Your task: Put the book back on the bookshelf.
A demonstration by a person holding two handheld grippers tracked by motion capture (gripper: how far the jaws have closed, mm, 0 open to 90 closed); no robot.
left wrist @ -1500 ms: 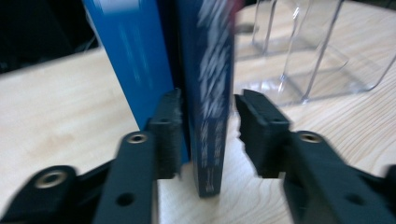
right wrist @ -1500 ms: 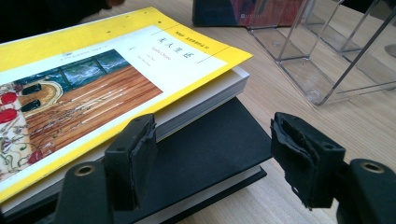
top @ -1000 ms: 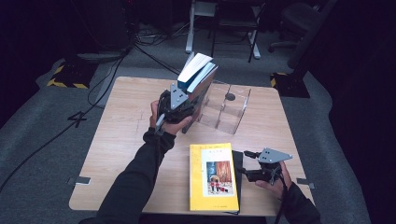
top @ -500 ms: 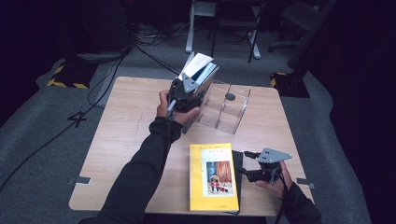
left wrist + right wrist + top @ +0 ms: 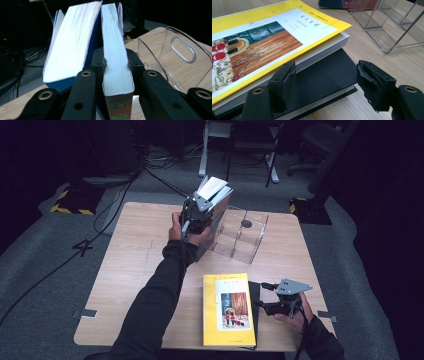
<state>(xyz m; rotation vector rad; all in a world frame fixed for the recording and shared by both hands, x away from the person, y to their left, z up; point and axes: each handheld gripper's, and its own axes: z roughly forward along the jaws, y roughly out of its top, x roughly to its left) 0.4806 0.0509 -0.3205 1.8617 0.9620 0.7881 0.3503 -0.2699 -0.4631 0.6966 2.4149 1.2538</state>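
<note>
My left gripper (image 5: 116, 61) is shut on a thick book (image 5: 115, 55) with pale page edges and a dark spine; its jaws have just been closing and both pads now press its covers. A blue-covered book (image 5: 67, 50) leans against it on the left. From above, that gripper (image 5: 197, 214) holds the tilted books (image 5: 215, 190) at the left end of a clear organizer (image 5: 247, 232). My right gripper (image 5: 261, 296) stands open at the corner of a yellow book (image 5: 227, 312) lying on a black book (image 5: 329, 67). One pad is beside the yellow book's page edge.
The wooden table (image 5: 135, 250) has bare room on its left half. The clear organizer (image 5: 387, 30) has several open compartments and a handle slot (image 5: 183, 48). Cables, chair legs and dark floor lie beyond the far edge.
My left gripper has carried the upright books a little to the right and away, closer to the clear organizer. The right gripper has stayed where it was.
</note>
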